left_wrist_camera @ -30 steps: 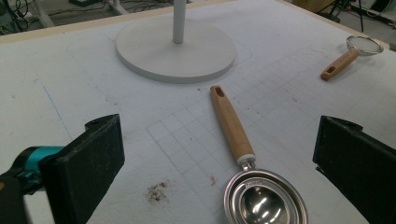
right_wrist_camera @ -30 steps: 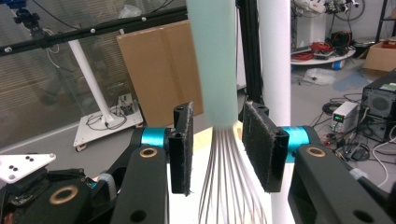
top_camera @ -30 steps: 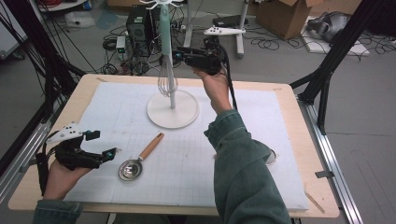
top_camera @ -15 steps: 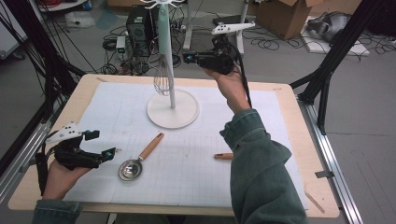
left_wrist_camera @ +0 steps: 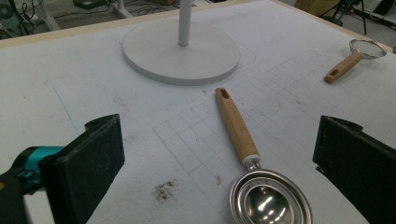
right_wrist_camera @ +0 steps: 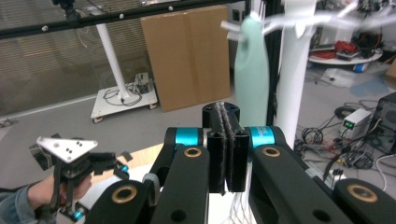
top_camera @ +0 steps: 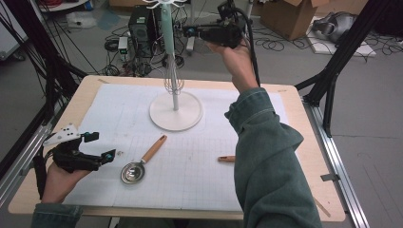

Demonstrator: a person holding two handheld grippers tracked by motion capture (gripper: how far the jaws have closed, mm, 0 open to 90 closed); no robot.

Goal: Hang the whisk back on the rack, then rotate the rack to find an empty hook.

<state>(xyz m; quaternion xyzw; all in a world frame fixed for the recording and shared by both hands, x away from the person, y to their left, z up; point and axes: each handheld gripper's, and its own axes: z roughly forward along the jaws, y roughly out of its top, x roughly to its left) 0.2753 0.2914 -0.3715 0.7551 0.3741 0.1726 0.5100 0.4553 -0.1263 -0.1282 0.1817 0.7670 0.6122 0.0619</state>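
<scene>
A white stand (top_camera: 176,114) with a round base holds a whisk (top_camera: 173,80) that hangs by its mint-green handle (right_wrist_camera: 251,70). My right gripper (top_camera: 187,32) is raised high beside the top of the stand, jaws shut with nothing between the pads (right_wrist_camera: 226,112). My left gripper (top_camera: 102,146) rests at the front left of the table, open (left_wrist_camera: 217,140). Just ahead of it lies a steel measuring spoon (left_wrist_camera: 268,205) with a wooden handle (top_camera: 153,149). A small strainer (left_wrist_camera: 357,53) lies farther right, its wooden handle (top_camera: 226,158) partly under the right sleeve.
A white gridded mat (top_camera: 119,107) covers the wooden table (top_camera: 294,95). The green sleeve (top_camera: 271,156) of the right arm crosses the right half of the table. Cables, a cardboard box (top_camera: 285,14) and black frame legs stand on the floor beyond.
My right gripper has risen from whisk height to the top of the stand, still shut. The sleeve shifted and uncovered the strainer's handle. The left gripper has not moved.
</scene>
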